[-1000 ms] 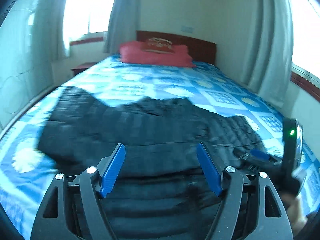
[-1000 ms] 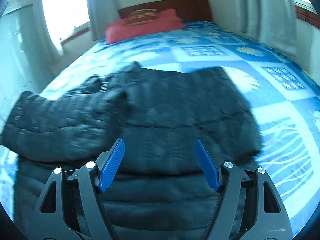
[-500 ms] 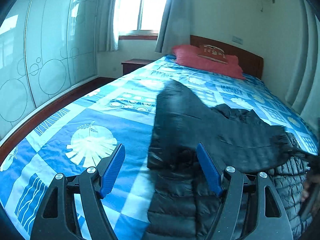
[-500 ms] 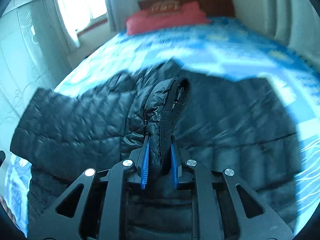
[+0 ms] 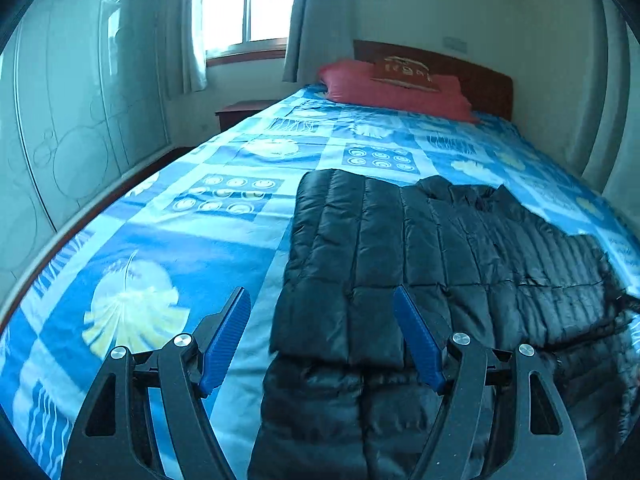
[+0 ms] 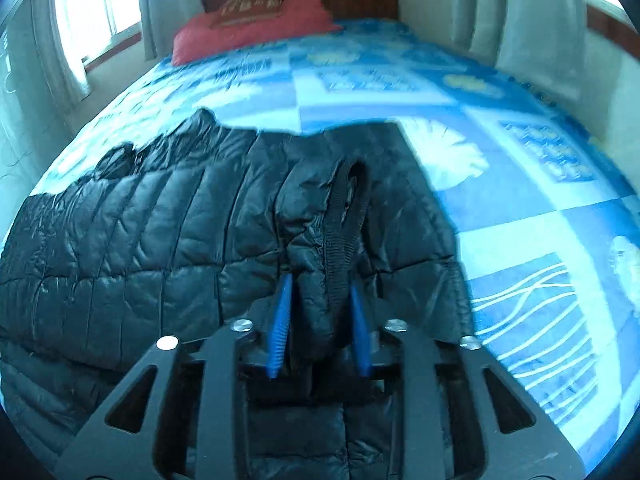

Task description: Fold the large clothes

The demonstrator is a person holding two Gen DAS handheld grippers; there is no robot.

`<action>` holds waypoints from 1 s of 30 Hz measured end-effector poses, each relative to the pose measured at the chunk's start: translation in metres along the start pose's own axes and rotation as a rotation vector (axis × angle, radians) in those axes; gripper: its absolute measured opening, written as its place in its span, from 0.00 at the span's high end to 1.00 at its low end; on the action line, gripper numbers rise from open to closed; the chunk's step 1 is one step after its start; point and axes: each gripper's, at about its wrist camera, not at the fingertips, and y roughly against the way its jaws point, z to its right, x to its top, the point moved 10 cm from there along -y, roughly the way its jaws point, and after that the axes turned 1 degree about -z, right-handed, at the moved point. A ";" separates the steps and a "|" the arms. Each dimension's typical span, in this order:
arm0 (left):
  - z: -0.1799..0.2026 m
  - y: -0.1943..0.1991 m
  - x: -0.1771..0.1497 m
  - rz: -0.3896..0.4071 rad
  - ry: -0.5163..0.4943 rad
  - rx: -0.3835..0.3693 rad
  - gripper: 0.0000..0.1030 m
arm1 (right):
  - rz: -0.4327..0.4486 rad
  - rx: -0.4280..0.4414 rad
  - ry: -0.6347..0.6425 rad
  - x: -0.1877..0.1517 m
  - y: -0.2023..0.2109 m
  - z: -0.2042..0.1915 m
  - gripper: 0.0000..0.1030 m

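Observation:
A black quilted puffer jacket lies spread on the bed, one sleeve folded flat across its body. My left gripper hovers open above the jacket's left edge, its blue pads apart and touching nothing. In the right wrist view the jacket fills the left and middle. The other sleeve's ribbed cuff stands bunched between the pads of my right gripper. Those jaws are opening, and a thin gap shows beside the left pad. The sleeve rests on the jacket's body.
The blue patterned bedspread extends left of the jacket and right of it. A red pillow lies at the wooden headboard. A nightstand and frosted wardrobe doors line the left side. Curtains hang at the right.
My left gripper swung from over the jacket's middle to its left edge, still open. My right gripper closed on the sleeve cuff, brought it over the jacket's body, and its jaws now stand wider.

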 end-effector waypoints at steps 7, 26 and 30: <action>-0.010 -0.048 -0.009 -0.093 -0.058 0.109 0.29 | -0.021 0.152 0.087 -0.020 -0.004 -0.058 0.58; -0.011 -0.104 -0.005 -0.228 -0.035 0.099 0.28 | -0.086 0.133 0.081 0.007 -0.056 -0.064 0.47; -0.011 -0.077 0.019 -0.154 -0.002 0.086 0.29 | -0.036 0.160 0.078 0.029 -0.037 -0.065 0.47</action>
